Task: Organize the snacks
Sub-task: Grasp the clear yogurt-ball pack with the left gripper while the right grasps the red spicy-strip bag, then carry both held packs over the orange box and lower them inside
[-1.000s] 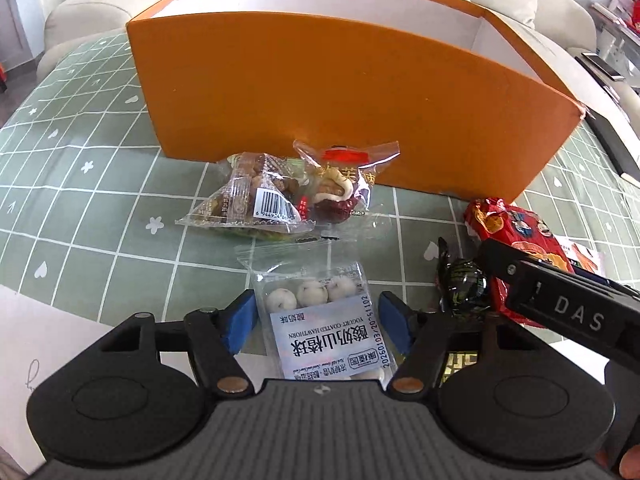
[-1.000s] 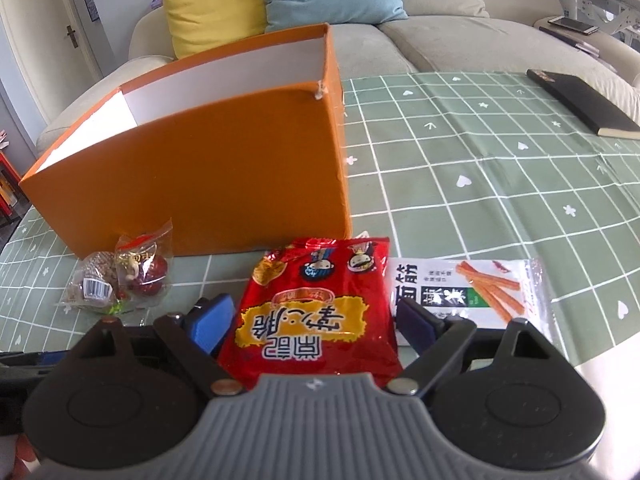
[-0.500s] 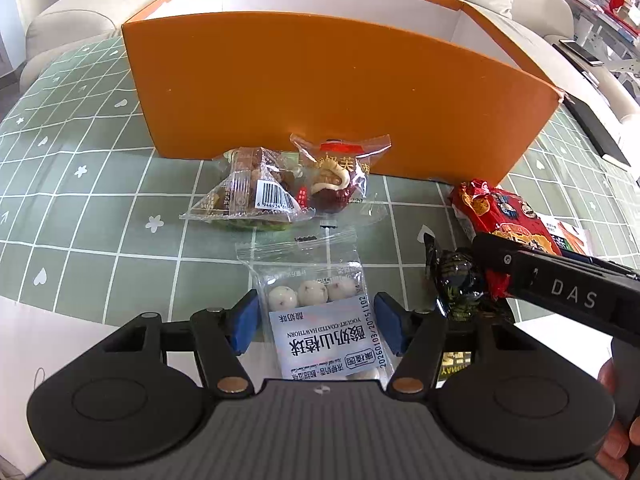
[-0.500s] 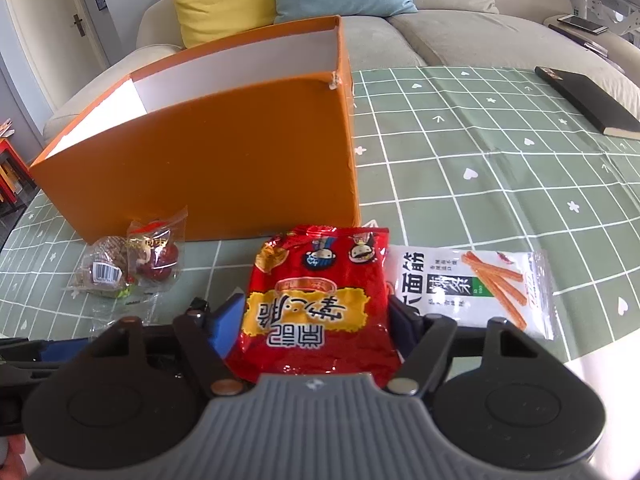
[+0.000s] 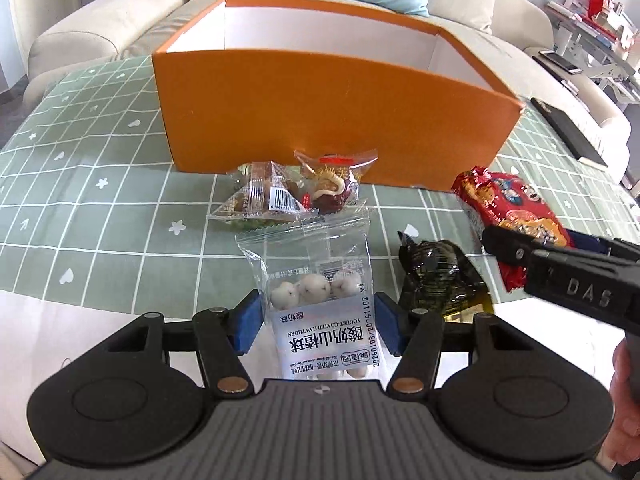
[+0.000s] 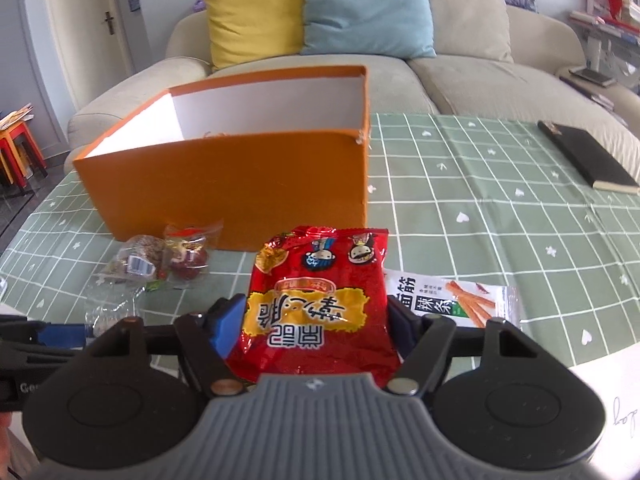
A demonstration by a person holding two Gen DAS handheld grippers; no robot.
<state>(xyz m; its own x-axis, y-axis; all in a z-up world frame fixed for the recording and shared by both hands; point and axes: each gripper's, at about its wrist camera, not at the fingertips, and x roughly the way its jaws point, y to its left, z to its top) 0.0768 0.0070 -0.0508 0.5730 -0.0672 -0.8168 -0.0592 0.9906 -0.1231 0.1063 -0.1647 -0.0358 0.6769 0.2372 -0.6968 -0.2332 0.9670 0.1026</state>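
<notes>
The left gripper (image 5: 316, 324) is closing on a clear hawthorn pack (image 5: 320, 300), which sits between its blue pads (image 5: 246, 326), lifted above the table (image 5: 100, 208). The right gripper (image 6: 316, 326) clamps a red bag (image 6: 320, 304) at both side edges, raised before the orange box (image 6: 240, 184).

The pack reads "YOGURT-COATED HAWTHORN" with Chinese characters and a date code; the other tool's arm in the left view reads "DAS".

Only the left view shows a dark foil sweet (image 5: 434, 268). Only the right view shows a white stick-snack pack (image 6: 456, 300) beside the bag, plus the box's open top and cushions (image 6: 248, 12).
</notes>
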